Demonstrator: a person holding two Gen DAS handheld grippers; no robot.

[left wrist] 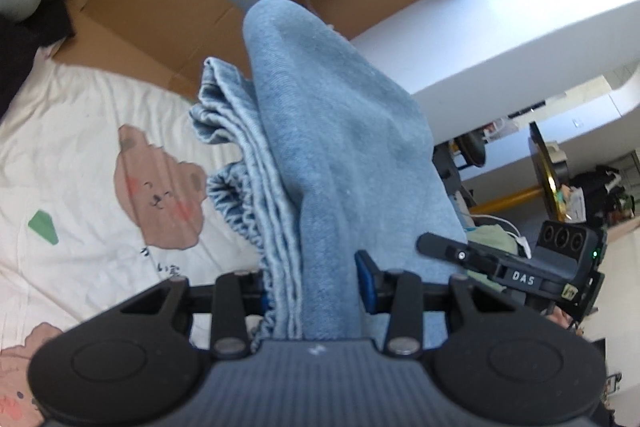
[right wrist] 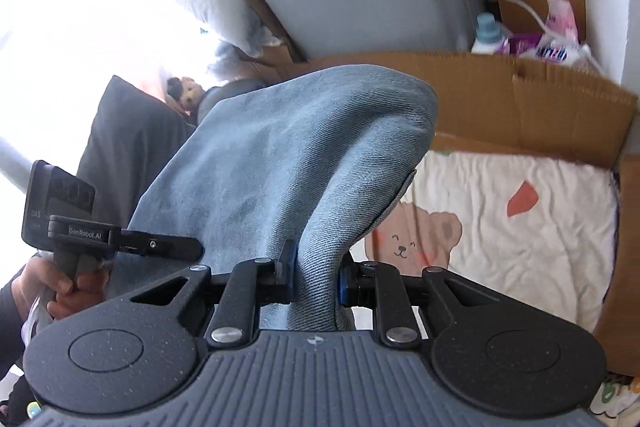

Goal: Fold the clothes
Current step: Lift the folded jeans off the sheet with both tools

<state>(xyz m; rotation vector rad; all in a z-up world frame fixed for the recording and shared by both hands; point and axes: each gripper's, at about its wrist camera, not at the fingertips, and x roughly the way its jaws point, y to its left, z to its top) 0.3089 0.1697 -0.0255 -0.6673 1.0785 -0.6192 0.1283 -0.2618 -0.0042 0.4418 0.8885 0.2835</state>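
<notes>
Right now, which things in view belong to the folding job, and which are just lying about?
Job:
blue denim garment
left gripper
right gripper
bear-print sheet

Lying about:
cardboard box
detergent bottle
teddy bear

The right gripper (right wrist: pixel 316 277) has its jaws clamped on a bunched fold of light blue denim garment (right wrist: pixel 280 163), which rises through the middle of the frame. At lower left, a hand (right wrist: pixel 68 287) holds the left gripper (right wrist: pixel 132 241). At right lies a white bear-print sheet (right wrist: pixel 520 227), bordered by brown cardboard (right wrist: pixel 540 107). A detergent bottle (right wrist: pixel 486 35) stands at upper right.
</notes>
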